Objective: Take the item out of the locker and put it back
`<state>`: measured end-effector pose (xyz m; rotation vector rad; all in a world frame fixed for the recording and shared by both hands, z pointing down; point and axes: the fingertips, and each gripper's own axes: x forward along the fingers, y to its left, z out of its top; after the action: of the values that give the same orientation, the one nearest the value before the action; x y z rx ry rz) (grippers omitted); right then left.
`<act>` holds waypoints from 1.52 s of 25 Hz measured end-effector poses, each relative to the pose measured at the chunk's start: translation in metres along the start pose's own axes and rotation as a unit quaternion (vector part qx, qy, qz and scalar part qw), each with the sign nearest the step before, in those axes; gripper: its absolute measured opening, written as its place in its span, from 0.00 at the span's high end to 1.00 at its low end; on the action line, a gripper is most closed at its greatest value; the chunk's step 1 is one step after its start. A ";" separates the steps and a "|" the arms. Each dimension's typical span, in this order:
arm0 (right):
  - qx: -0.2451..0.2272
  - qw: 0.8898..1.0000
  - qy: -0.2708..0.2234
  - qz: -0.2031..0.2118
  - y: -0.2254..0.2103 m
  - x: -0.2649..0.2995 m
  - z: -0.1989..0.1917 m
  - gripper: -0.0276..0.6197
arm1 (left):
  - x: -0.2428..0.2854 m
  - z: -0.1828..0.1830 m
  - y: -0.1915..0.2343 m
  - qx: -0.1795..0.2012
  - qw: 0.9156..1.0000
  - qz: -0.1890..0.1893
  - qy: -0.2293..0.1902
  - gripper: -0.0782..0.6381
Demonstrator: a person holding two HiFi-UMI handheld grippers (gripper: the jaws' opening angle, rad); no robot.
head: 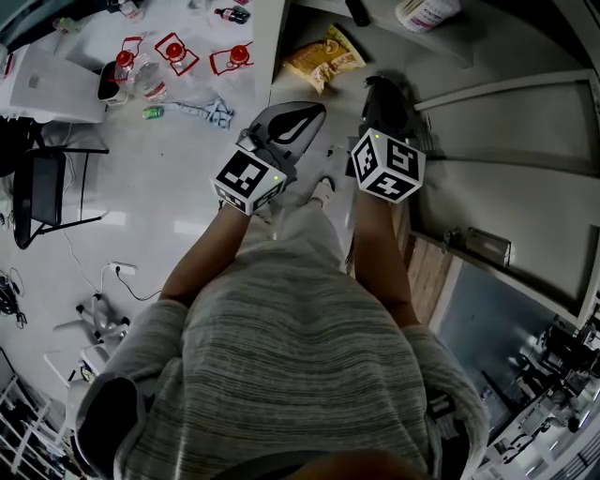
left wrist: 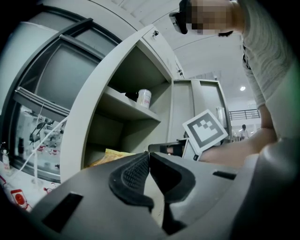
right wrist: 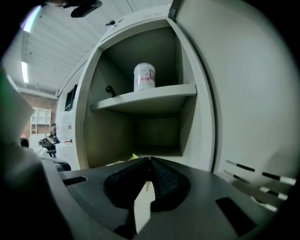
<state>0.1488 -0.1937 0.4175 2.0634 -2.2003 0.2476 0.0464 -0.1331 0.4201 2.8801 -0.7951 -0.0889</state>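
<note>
An open white locker [head: 281, 37] stands in front of me. A yellow snack bag [head: 323, 61] lies on its lower shelf; the left gripper view also shows the bag [left wrist: 112, 156], over that gripper's body. A white jar [right wrist: 144, 77] stands on the upper shelf [right wrist: 154, 93], also seen as the jar [left wrist: 144, 98] and the jar [head: 427, 11]. My left gripper [head: 314, 111] hangs just outside the locker's opening, shut and empty. My right gripper [head: 380, 89] hovers at the lower compartment's mouth, shut with nothing in it. In their own views, the left gripper [left wrist: 149, 154] and the right gripper [right wrist: 149, 159] have their pads touching.
The locker's door [head: 506, 122] stands open at the right. A small dark item [right wrist: 110, 90] lies on the upper shelf beside the jar. On the floor at the left are red-framed items [head: 176, 52], bottles [head: 150, 80] and a black chair [head: 47, 187]. A wooden board [head: 427, 272] leans near my right arm.
</note>
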 end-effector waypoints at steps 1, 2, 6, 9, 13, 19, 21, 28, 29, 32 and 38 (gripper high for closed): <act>-0.001 1.000 0.003 -0.004 -0.001 0.002 -0.004 0.91 | 0.000 0.000 0.000 -0.001 1.000 0.001 0.001 0.88; -0.001 1.000 0.006 -0.009 -0.002 0.004 -0.007 0.91 | -0.001 -0.001 0.001 -0.001 1.000 0.001 0.001 0.88; 0.000 1.000 0.012 -0.021 -0.007 0.011 -0.015 0.91 | -0.002 -0.003 0.002 -0.002 1.000 0.003 0.004 0.88; 0.015 1.000 0.011 -0.022 -0.010 0.014 -0.018 0.91 | -0.001 -0.004 0.001 -0.002 1.000 0.002 0.006 0.88; 0.032 0.999 0.013 -0.017 -0.011 0.015 -0.022 0.91 | -0.002 -0.002 0.003 -0.003 1.000 0.003 0.005 0.88; 0.042 0.999 0.019 -0.011 -0.008 0.014 -0.025 0.83 | -0.003 -0.003 0.007 -0.005 1.000 0.006 0.004 0.88; 0.041 0.999 0.016 -0.003 -0.004 0.011 -0.022 0.81 | -0.003 -0.003 0.006 -0.005 1.000 0.005 0.003 0.88; 0.035 0.998 0.013 0.047 0.024 0.006 -0.015 0.71 | -0.006 -0.002 0.008 -0.004 1.000 0.008 0.001 0.88; 0.034 0.998 0.014 0.056 0.029 0.006 -0.015 0.69 | -0.007 -0.002 0.008 -0.003 1.000 0.009 0.001 0.88; 0.024 0.996 0.016 0.087 0.047 0.010 -0.014 0.62 | -0.010 -0.001 0.010 -0.001 1.000 0.012 0.001 0.88; -0.027 0.988 0.037 0.147 0.080 0.023 -0.017 0.61 | -0.017 -0.002 0.016 0.001 1.000 0.023 0.003 0.88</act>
<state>0.0675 -0.2084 0.4357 1.6675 -2.4307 0.2817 0.0236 -0.1374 0.4246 2.8601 -0.8591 -0.0736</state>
